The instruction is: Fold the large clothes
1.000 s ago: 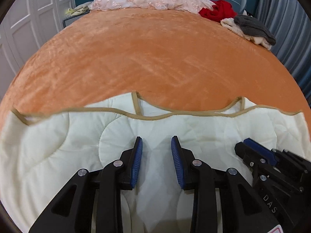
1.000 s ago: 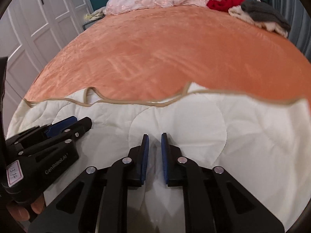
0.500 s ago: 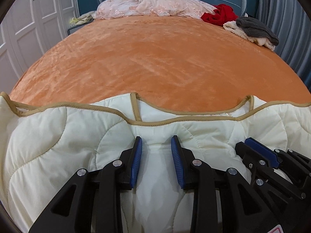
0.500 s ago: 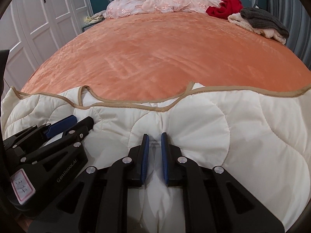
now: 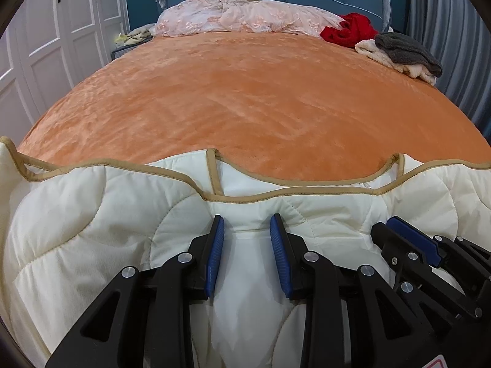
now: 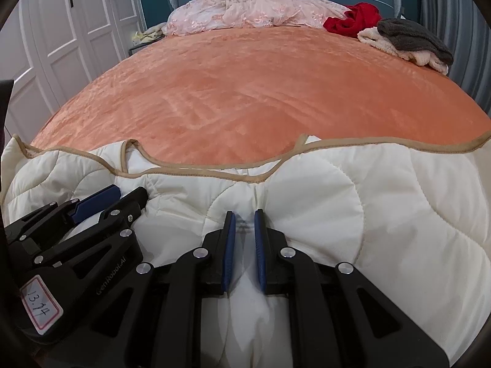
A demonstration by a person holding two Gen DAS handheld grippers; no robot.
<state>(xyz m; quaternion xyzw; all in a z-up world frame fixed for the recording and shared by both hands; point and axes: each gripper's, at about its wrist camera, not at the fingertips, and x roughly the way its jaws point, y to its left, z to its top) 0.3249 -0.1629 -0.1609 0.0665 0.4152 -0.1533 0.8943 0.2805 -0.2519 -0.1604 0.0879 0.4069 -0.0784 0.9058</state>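
While both grippers sit side by side at the bed's (image 5: pixel 260 98) near edge, the left gripper (image 5: pixel 247 254) clamps its fingers on the cream quilted tan-trimmed garment (image 5: pixel 92 224). The right gripper (image 6: pixel 245 248) pinches another bunch of it.

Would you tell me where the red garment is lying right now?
In both wrist views the red garment lies at the bed's far right, between the pink lace bedding and the grey garment.

A cream quilted garment (image 5: pixel 92 230) with tan piping lies bunched at the near edge of the orange bed (image 5: pixel 245 92).
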